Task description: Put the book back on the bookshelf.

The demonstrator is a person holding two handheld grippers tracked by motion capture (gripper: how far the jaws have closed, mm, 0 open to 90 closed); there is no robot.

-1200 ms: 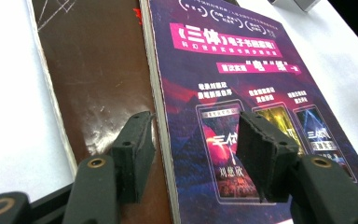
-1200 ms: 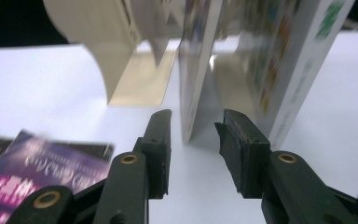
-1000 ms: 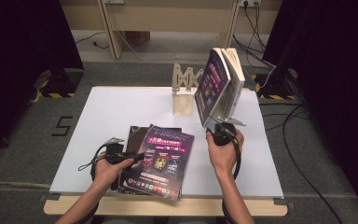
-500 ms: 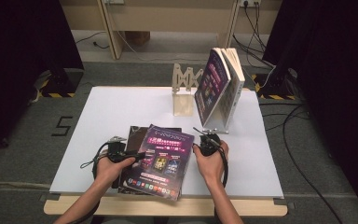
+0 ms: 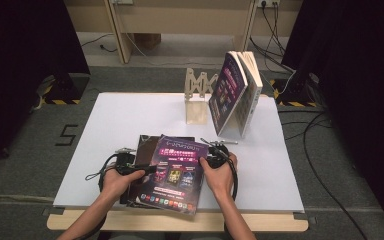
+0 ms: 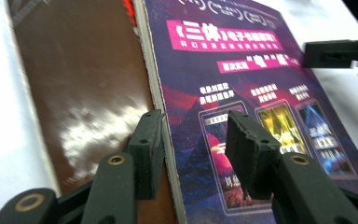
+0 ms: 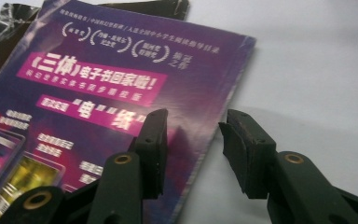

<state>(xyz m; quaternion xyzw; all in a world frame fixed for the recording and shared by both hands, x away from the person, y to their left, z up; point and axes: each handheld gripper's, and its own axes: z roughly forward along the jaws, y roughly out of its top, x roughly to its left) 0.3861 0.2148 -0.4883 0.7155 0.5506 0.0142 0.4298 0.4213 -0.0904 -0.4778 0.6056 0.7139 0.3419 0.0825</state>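
The white bench [image 5: 130,125] carries two books stood upright against a wooden rack [image 5: 198,97] at the far right, judged already placed. A purple book [image 5: 176,172] lies flat on a brown book [image 5: 145,150] at the near edge, not yet lifted. Open room is left mid-bench. The left gripper [image 6: 193,140] is spread over the purple book's spine edge, the right gripper [image 7: 193,140] spread over its opposite edge, fingers [image 7: 244,149] holding nothing

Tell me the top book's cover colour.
Purple with pink banners, clearest in the left gripper view: top book.
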